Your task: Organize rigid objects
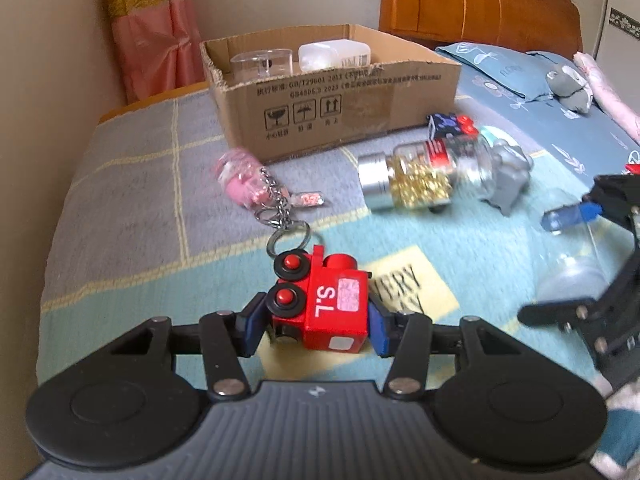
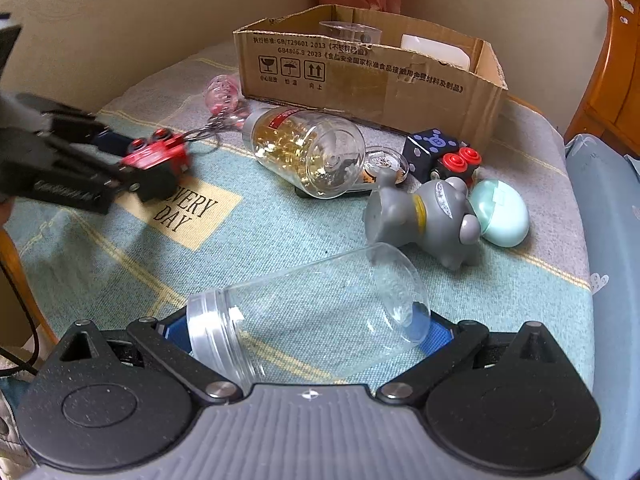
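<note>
Left gripper [image 1: 316,320] is pinching a red toy train [image 1: 320,304] between its blue pads, just above the bed's blanket [image 1: 120,200]. Right gripper [image 2: 308,332] is squeezed onto an empty clear jar [image 2: 312,312] lying sideways across its fingers. Biggest thing around is the cardboard box [image 2: 360,80] at the back, with a clear cup [image 1: 262,62] and a white container [image 1: 334,54] inside. In front of it: a glass jar of gold bits [image 2: 308,152] on its side, a grey toy figure [image 2: 432,216], a mint egg-shaped case [image 2: 500,216], and a pink keychain [image 1: 244,184].
</note>
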Demonstrator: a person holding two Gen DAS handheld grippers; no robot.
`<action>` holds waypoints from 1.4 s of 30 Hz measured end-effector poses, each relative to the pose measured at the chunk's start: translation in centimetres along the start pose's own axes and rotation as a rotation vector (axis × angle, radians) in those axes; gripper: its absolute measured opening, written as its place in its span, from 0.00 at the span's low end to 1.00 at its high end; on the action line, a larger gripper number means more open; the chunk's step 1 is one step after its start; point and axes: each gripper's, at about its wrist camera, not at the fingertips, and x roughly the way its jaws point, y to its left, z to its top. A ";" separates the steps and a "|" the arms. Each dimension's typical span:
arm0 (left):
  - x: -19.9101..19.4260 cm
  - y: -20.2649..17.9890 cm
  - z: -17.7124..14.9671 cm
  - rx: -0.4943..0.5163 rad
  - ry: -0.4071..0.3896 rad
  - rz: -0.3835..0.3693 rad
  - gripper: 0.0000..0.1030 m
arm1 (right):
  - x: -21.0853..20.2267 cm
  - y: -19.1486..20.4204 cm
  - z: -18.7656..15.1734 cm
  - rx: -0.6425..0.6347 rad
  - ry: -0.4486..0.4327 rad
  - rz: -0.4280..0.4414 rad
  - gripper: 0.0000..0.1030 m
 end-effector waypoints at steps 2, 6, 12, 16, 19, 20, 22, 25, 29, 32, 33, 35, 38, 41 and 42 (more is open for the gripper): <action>-0.5 0.2 -0.6 -0.008 0.002 -0.005 0.49 | -0.1 0.1 0.0 0.003 0.011 -0.003 1.00; -1.0 0.4 -1.1 -0.009 -0.006 -0.001 0.50 | -0.5 0.0 -0.1 -0.008 0.033 0.007 1.00; -0.4 0.3 -0.7 -0.007 -0.035 -0.009 0.51 | -2.5 -0.5 0.8 -0.018 -0.008 0.007 1.00; -0.5 0.5 -0.8 -0.007 -0.040 -0.021 0.49 | -3.8 -0.6 2.1 -0.040 -0.048 -0.002 1.00; -1.0 1.0 -1.2 -0.013 -0.038 -0.027 0.49 | -4.2 -0.1 3.3 -0.078 -0.066 -0.014 1.00; -1.2 1.2 -1.4 -0.018 -0.037 -0.025 0.49 | -4.2 0.2 3.8 -0.094 -0.069 -0.014 1.00; -1.6 1.6 -1.8 -0.024 -0.035 -0.022 0.49 | -4.1 0.7 4.8 -0.129 -0.080 -0.007 1.00; -2.3 2.1 -2.5 -0.027 -0.025 -0.016 0.49 | -3.6 1.7 6.4 -0.179 -0.090 0.023 1.00; -3.4 2.9 -3.4 -0.034 -0.014 -0.003 0.49 | -2.3 3.5 8.8 -0.257 -0.091 0.064 1.00; -4.1 3.5 -4.2 -0.056 -0.011 0.000 0.49 | -1.1 5.0 10.5 -0.313 -0.092 0.094 1.00; -4.3 3.7 -4.4 -0.060 -0.011 -0.001 0.49 | -0.6 5.5 11.1 -0.323 -0.089 0.103 1.00; -4.7 3.8 -4.9 -0.063 -0.015 0.000 0.49 | 0.4 6.7 12.3 -0.330 -0.085 0.119 1.00; -5.1 3.7 -5.3 -0.070 -0.021 -0.002 0.49 | 2.0 8.4 13.7 -0.332 -0.070 0.143 0.99; -5.2 4.0 -5.4 -0.082 -0.025 -0.008 0.49 | 3.7 10.0 14.4 -0.346 -0.040 0.156 0.90; -5.2 4.1 -5.4 -0.083 -0.026 -0.011 0.49 | 4.1 10.4 14.5 -0.348 -0.029 0.158 0.85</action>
